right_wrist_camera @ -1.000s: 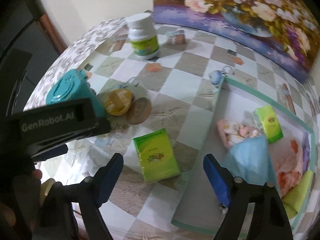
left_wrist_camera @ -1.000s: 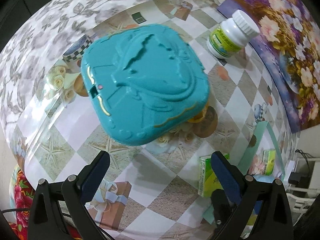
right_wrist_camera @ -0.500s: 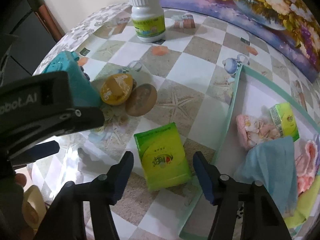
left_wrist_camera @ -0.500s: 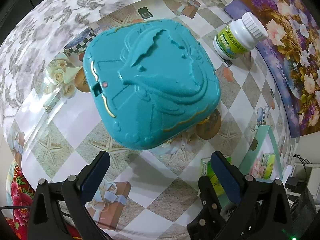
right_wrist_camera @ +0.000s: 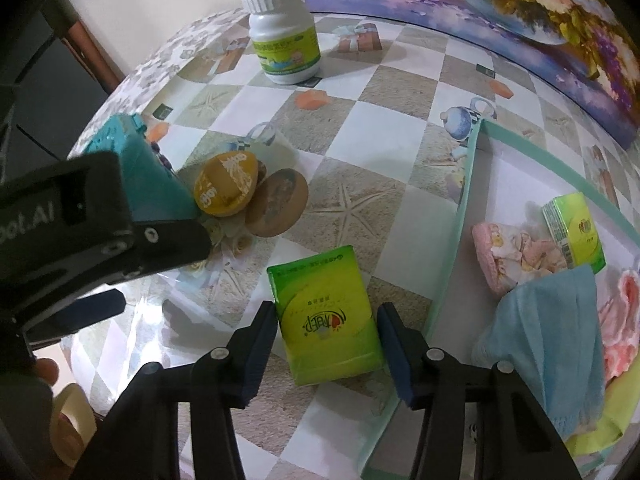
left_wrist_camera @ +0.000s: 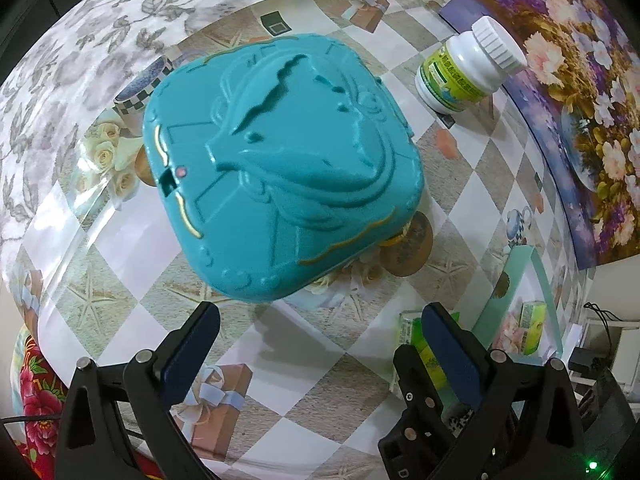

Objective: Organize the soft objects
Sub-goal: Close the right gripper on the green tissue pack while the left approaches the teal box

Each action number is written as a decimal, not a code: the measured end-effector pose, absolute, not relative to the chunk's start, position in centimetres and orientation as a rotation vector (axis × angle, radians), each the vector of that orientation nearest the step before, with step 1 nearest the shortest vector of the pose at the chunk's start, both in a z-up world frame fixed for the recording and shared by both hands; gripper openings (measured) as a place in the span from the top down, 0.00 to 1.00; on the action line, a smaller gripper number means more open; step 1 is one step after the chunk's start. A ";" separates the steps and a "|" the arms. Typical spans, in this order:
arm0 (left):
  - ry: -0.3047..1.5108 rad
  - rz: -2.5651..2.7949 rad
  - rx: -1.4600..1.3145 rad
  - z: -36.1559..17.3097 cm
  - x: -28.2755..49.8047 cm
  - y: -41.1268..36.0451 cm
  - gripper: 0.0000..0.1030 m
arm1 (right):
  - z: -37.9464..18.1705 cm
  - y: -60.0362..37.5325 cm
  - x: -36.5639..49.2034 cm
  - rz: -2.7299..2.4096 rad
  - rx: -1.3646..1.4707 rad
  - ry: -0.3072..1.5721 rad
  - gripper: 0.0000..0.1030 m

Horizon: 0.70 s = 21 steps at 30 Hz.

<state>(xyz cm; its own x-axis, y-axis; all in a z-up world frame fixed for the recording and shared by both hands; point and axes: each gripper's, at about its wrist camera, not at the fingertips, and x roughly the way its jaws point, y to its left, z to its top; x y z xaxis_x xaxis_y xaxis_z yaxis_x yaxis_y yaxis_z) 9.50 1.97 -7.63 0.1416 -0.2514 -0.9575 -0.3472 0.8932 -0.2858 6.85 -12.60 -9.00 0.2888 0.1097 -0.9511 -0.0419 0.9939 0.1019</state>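
Note:
A green tissue pack (right_wrist_camera: 326,316) lies flat on the checkered tablecloth, left of a mint-rimmed tray (right_wrist_camera: 460,220). My right gripper (right_wrist_camera: 326,322) straddles the pack from above. Its jaws are closing, and the blue pads (right_wrist_camera: 262,344) touch the pack's two long sides. The tray holds a pink cloth (right_wrist_camera: 508,248), a second green tissue pack (right_wrist_camera: 572,228), a blue cloth (right_wrist_camera: 548,332) and a yellow cloth (right_wrist_camera: 600,420). My left gripper (left_wrist_camera: 320,320) hangs open over bare tablecloth in front of a teal plastic case (left_wrist_camera: 280,168), holding nothing.
A white pill bottle (right_wrist_camera: 282,44) stands at the back near a flower painting (right_wrist_camera: 520,8). A yellow pod (right_wrist_camera: 226,188) and a brown one (right_wrist_camera: 276,202) lie beside the teal case (right_wrist_camera: 132,160). The left gripper's body (right_wrist_camera: 80,220) fills the left side.
My right gripper sank toward the green tissue pack and its fingers narrowed from well apart to touching the pack's sides. The left gripper stayed put and open.

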 end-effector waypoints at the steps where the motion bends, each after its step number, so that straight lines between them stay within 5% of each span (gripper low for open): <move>1: 1.446 0.072 -0.506 -7.6 9.5 2.0 0.02 | -8.9 -12.8 6.9 0.101 0.072 1.272 0.47; 21: 1.394 0.003 -0.520 -6.0 9.9 2.1 0.02 | -5.1 -16.0 5.9 0.023 0.247 1.211 0.47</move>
